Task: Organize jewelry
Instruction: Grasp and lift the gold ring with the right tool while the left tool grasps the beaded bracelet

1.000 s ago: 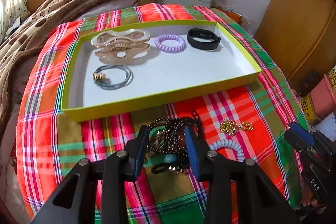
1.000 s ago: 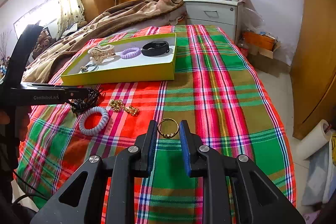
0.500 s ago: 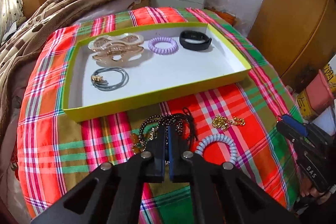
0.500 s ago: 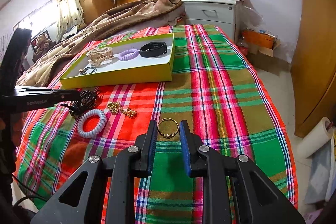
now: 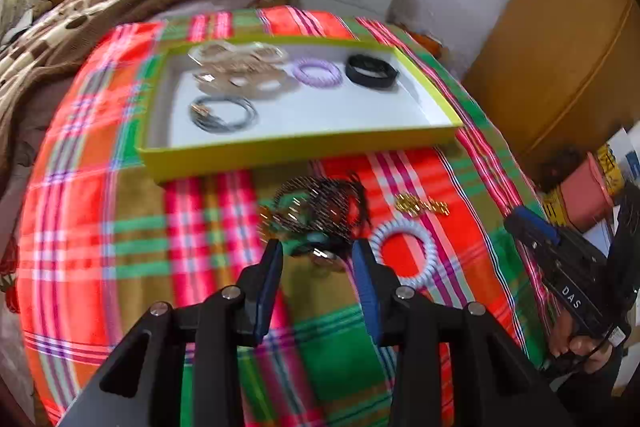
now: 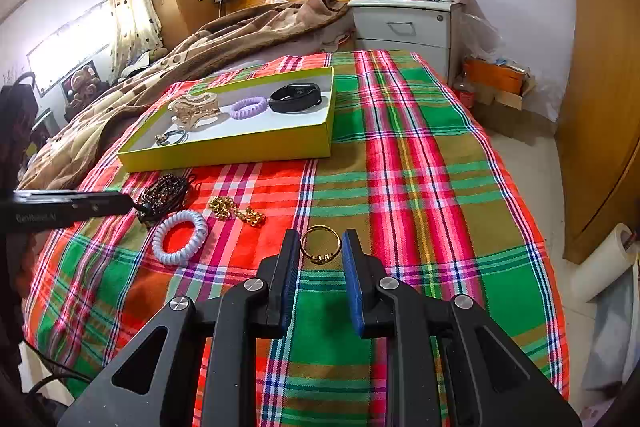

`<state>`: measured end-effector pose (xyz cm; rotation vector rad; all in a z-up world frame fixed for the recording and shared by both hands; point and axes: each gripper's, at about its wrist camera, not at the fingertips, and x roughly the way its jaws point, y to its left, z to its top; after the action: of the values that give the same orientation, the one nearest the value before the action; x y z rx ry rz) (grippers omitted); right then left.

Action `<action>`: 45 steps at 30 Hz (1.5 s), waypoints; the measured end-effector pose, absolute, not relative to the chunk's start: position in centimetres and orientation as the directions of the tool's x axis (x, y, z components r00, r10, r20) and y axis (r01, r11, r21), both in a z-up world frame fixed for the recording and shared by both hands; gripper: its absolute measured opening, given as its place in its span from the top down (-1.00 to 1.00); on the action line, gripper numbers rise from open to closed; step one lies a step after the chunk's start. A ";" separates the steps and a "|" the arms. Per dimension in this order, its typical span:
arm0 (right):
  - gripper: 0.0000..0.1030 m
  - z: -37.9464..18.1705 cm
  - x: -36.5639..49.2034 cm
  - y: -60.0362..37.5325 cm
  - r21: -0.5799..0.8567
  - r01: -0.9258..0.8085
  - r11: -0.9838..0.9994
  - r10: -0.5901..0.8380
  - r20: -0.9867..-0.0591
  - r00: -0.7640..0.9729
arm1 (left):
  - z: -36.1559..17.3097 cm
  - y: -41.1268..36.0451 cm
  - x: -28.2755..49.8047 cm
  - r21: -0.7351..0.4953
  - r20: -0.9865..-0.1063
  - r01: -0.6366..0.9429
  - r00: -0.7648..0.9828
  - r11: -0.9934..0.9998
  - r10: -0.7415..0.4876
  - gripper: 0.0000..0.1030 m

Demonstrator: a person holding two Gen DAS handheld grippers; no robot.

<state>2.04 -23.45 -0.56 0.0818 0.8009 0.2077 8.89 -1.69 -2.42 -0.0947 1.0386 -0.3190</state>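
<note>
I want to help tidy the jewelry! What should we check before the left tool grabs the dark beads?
1. Left tool open wide enough: ok, its fingers are spread apart.
2. Dark bead necklace lined up between the fingers: ok, its near end sits in the gap.
3. Beads free of other jewelry: cannot tell; the picture is blurred, and the pale blue spiral hair tie lies close by.
4. Room in the yellow-green box: ok, the white floor near its front is bare.
5. Right tool out of the way: ok, it sits open around the gold ring, off to the side.
</note>
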 end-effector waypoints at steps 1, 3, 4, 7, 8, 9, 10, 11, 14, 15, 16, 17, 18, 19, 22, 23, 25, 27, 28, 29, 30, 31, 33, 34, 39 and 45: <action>0.56 -0.6 2.0 -23.4 0.151 -0.155 0.976 0.217 -0.704 0.676 | -2.6 -2.1 8.8 -0.222 -0.834 0.220 0.462 0.950 -0.302 0.27; 0.56 -0.6 2.0 -23.4 0.151 -0.156 0.976 0.217 -0.705 0.675 | -3.0 -2.8 8.6 -0.186 -0.844 0.223 0.463 0.957 -0.272 0.27; 0.56 -0.6 2.0 -23.5 0.152 -0.157 0.976 0.218 -0.705 0.675 | -3.1 -3.1 8.6 -0.170 -0.847 0.225 0.464 0.960 -0.258 0.27; 0.56 -0.6 2.0 -23.4 0.152 -0.154 0.976 0.216 -0.705 0.676 | -3.7 -3.4 8.6 -0.123 -0.861 0.201 0.465 0.972 -0.206 0.27; 0.56 -0.7 2.0 -23.5 0.153 -0.154 0.976 0.217 -0.704 0.676 | -3.8 -3.4 8.6 -0.122 -0.862 0.197 0.465 0.973 -0.202 0.27; 0.56 -0.7 2.0 -23.5 0.153 -0.153 0.976 0.216 -0.704 0.676 | -4.0 -3.4 8.6 -0.121 -0.866 0.187 0.461 0.975 -0.196 0.27; 0.56 -0.7 2.0 -23.5 0.153 -0.152 0.976 0.216 -0.704 0.676 | -4.0 -3.5 8.6 -0.121 -0.866 0.190 0.459 0.974 -0.197 0.27; 0.56 -0.7 2.0 -23.6 0.154 -0.150 0.977 0.215 -0.705 0.676 | -4.0 -3.6 8.5 -0.122 -0.864 0.196 0.462 0.973 -0.201 0.27; 0.56 -0.8 2.1 -23.6 0.157 -0.149 0.976 0.216 -0.706 0.675 | -4.0 -4.2 8.7 -0.126 -0.857 0.206 0.469 0.970 -0.211 0.27; 0.56 -0.9 2.1 -23.6 0.159 -0.149 0.976 0.218 -0.706 0.674 | -4.1 -4.3 8.8 -0.124 -0.856 0.202 0.474 0.972 -0.207 0.27; 0.56 -0.9 2.1 -23.6 0.160 -0.151 0.976 0.219 -0.706 0.674 | -4.1 -4.3 9.0 -0.121 -0.856 0.198 0.475 0.973 -0.203 0.27; 0.56 -0.8 2.1 -23.6 0.157 -0.152 0.976 0.219 -0.706 0.674 | -4.1 -4.3 9.1 -0.120 -0.854 0.197 0.479 0.973 -0.202 0.27; 0.56 -0.9 2.1 -23.6 0.155 -0.152 0.976 0.218 -0.706 0.674 | -4.1 -4.3 9.3 -0.120 -0.854 0.192 0.480 0.974 -0.200 0.27; 0.56 -0.8 2.1 -23.6 0.156 -0.152 0.976 0.218 -0.706 0.674 | -4.2 -4.3 9.3 -0.120 -0.854 0.190 0.481 0.974 -0.199 0.27; 0.56 -0.9 2.1 -23.6 0.156 -0.149 0.976 0.216 -0.705 0.676 | -4.2 -4.2 9.3 -0.121 -0.850 0.195 0.487 0.973 -0.203 0.27; 0.56 -0.9 2.1 -23.6 0.157 -0.148 0.976 0.216 -0.705 0.675 | -4.2 -4.2 9.3 -0.118 -0.851 0.198 0.485 0.973 -0.202 0.29; 0.56 -0.9 2.1 -23.6 0.156 -0.147 0.977 0.214 -0.705 0.676 | -4.1 -4.2 9.2 -0.122 -0.851 0.199 0.484 0.972 -0.206 0.47; 0.56 -0.9 2.1 -23.6 0.156 -0.148 0.977 0.215 -0.705 0.676 | -4.1 -4.1 9.1 -0.122 -0.851 0.203 0.482 0.972 -0.208 0.61; 0.56 -0.9 2.2 -23.6 0.155 -0.147 0.977 0.214 -0.706 0.676 | -4.0 -4.1 9.0 -0.123 -0.851 0.204 0.482 0.971 -0.209 0.62; 0.56 -0.9 2.1 -23.6 0.155 -0.147 0.977 0.214 -0.705 0.676 | -3.9 -4.1 9.0 -0.124 -0.849 0.207 0.483 0.970 -0.211 0.62; 0.56 -0.8 2.1 -23.6 0.154 -0.147 0.977 0.213 -0.704 0.678 | -3.9 -4.0 8.9 -0.123 -0.848 0.208 0.486 0.970 -0.212 0.62; 0.56 -0.8 2.1 -23.6 0.154 -0.148 0.977 0.213 -0.703 0.678 | -3.8 -4.0 8.9 -0.124 -0.847 0.207 0.487 0.971 -0.212 0.62; 0.56 -0.7 2.0 -23.6 0.150 -0.147 0.978 0.210 -0.703 0.679 | -3.7 -3.9 8.9 -0.128 -0.846 0.206 0.489 0.970 -0.215 0.63; 0.56 -0.7 2.0 -23.6 0.149 -0.147 0.978 0.209 -0.703 0.679 | -3.7 -3.8 8.9 -0.133 -0.845 0.203 0.489 0.970 -0.218 0.63; 0.56 -0.1 2.0 -23.4 0.140 -0.147 0.979 0.203 -0.699 0.686 | -2.8 -3.4 8.4 -0.160 -0.828 0.217 0.502 0.963 -0.250 0.63; 0.56 0.3 1.9 -23.1 0.130 -0.152 0.980 0.200 -0.694 0.691 | -0.2 -2.6 8.0 -0.203 -0.778 0.232 0.551 0.951 -0.301 0.65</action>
<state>1.92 -23.13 0.34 0.0643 0.7833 0.1968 8.03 -2.56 -0.23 -0.0796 0.9353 -0.3158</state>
